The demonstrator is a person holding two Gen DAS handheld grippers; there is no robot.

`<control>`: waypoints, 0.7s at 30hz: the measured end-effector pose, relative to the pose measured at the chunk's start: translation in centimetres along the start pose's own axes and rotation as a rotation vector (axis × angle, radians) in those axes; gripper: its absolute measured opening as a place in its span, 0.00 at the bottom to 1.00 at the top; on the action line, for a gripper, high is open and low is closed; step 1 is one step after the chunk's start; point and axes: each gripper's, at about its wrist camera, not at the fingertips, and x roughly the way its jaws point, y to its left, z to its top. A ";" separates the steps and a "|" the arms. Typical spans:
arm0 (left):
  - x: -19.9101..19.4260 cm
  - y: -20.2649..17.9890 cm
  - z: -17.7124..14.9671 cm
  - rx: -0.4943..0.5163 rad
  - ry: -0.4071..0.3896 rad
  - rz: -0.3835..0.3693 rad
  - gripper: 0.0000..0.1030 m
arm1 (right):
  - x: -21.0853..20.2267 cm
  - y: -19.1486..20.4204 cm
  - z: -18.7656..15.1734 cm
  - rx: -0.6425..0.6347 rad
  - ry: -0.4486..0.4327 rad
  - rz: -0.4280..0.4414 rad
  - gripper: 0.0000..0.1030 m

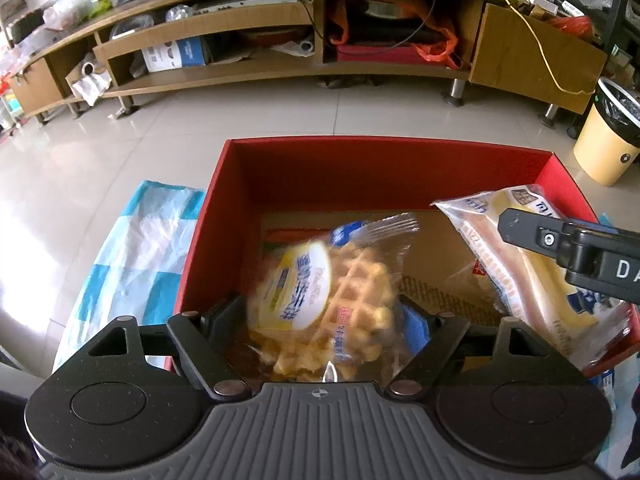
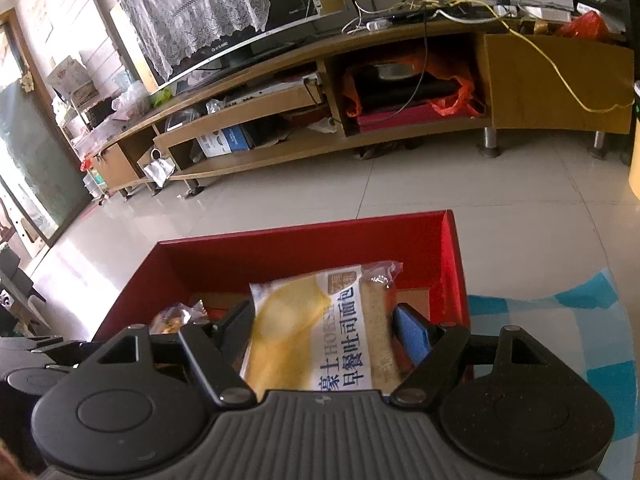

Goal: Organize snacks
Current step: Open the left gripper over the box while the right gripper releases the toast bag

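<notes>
**Red box, two packets held over it: risk of a spill or a clash**

Red cardboard box [image 1: 280, 184] sits on a blue-and-white checked cloth [image 1: 132, 240], its brown floor mostly bare. The left gripper [image 1: 320, 320] is clamped on a waffle packet [image 1: 332, 300], held over the near part of the box. The right gripper [image 2: 320, 332] is clamped on a toast bread packet [image 2: 316, 332], also above the box interior.

Findings, as judgement:
- Both packets are slick film. A grip on a loose edge could slip, and the packet would land askew or outside the rim.
- The two grippers work close together over one box. In the left wrist view the right finger [image 1: 560, 240] lies near the waffle packet, so simultaneous lowering could cause a collision.
- A release from height could crush the waffles.
</notes>
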 end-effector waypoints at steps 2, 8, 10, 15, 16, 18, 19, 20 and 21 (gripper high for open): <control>-0.1 -0.1 0.0 0.007 -0.008 0.004 0.84 | 0.0 0.0 0.1 0.001 0.003 -0.001 0.73; -0.3 -0.2 0.0 0.014 -0.015 0.012 0.85 | 0.2 0.0 0.2 0.002 0.006 -0.007 0.73; -0.3 -0.3 -0.1 0.017 -0.013 0.016 0.85 | 0.2 0.1 0.2 -0.002 0.007 -0.010 0.73; -0.8 -0.3 -0.1 0.017 -0.016 0.019 0.86 | 0.4 1.0 -0.1 -0.083 -0.005 -0.069 0.73; -1.0 -0.3 -0.2 0.019 -0.019 0.020 0.86 | 0.4 1.1 -0.2 -0.098 -0.007 -0.079 0.73; -1.4 -0.3 -0.3 0.026 -0.024 0.025 0.87 | 0.5 1.0 -0.2 -0.091 -0.011 -0.079 0.73; -1.6 -0.3 -0.3 0.030 -0.026 0.027 0.87 | 0.4 1.0 -0.1 -0.087 -0.010 -0.079 0.73; -1.7 -0.3 -0.4 0.033 -0.027 0.027 0.87 | 0.2 1.0 0.0 -0.086 -0.022 -0.084 0.73; -2.0 -0.3 -0.5 0.036 -0.029 0.029 0.87 | 0.0 1.0 0.1 -0.087 -0.034 -0.090 0.73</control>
